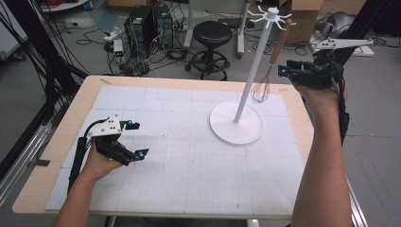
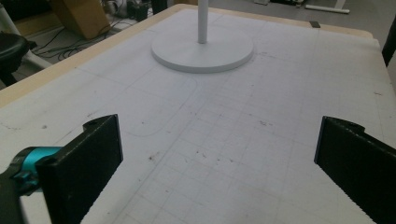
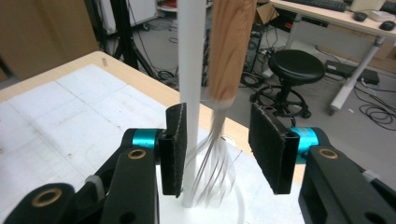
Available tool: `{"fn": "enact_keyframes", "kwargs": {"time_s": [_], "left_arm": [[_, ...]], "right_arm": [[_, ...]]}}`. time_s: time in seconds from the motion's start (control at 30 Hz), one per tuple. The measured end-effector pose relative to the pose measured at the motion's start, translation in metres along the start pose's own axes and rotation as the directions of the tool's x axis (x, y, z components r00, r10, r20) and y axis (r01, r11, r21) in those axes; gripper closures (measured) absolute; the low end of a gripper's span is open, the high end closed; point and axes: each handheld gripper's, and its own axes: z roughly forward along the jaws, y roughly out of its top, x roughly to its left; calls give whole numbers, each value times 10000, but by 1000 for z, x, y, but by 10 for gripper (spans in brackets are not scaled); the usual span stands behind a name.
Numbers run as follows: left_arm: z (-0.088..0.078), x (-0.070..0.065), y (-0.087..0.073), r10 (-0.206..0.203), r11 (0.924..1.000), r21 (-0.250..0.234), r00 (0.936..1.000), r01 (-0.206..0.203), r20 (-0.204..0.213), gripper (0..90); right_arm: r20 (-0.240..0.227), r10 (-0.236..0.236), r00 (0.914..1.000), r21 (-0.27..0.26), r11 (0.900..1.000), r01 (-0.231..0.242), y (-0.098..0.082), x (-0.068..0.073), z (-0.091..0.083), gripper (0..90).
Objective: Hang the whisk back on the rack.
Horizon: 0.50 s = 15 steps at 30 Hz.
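Note:
A white stand with a round base (image 1: 235,124) and a tall pole (image 1: 255,61) rises at the table's back right. From one of its top hooks (image 1: 272,16) hangs a whisk, wooden handle (image 1: 280,42) above, wire head (image 1: 261,90) below. My right gripper (image 1: 285,71) is raised beside the whisk, open. In the right gripper view its jaws (image 3: 217,149) straddle the whisk's neck (image 3: 218,121) without touching; the pole (image 3: 191,70) stands just before the left jaw. My left gripper (image 1: 139,139) rests low at the front left, wide open and empty (image 2: 219,168), facing the stand base (image 2: 203,51).
A white grid mat (image 1: 189,165) covers the wooden table (image 1: 47,156). Beyond the far edge stand a black stool (image 1: 212,33), computer towers (image 1: 142,26) and loose cables on the floor. A black frame post runs along the left side.

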Motion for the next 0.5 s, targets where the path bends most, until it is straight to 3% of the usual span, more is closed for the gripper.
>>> {"fn": "enact_keyframes", "kwargs": {"time_s": [0.5], "left_arm": [[-1,-1,1,17,10000,-39,10000,-17,3,16]], "right_arm": [[-1028,-681,9924,-242,9975,660,-15,28,-7,512]]}}
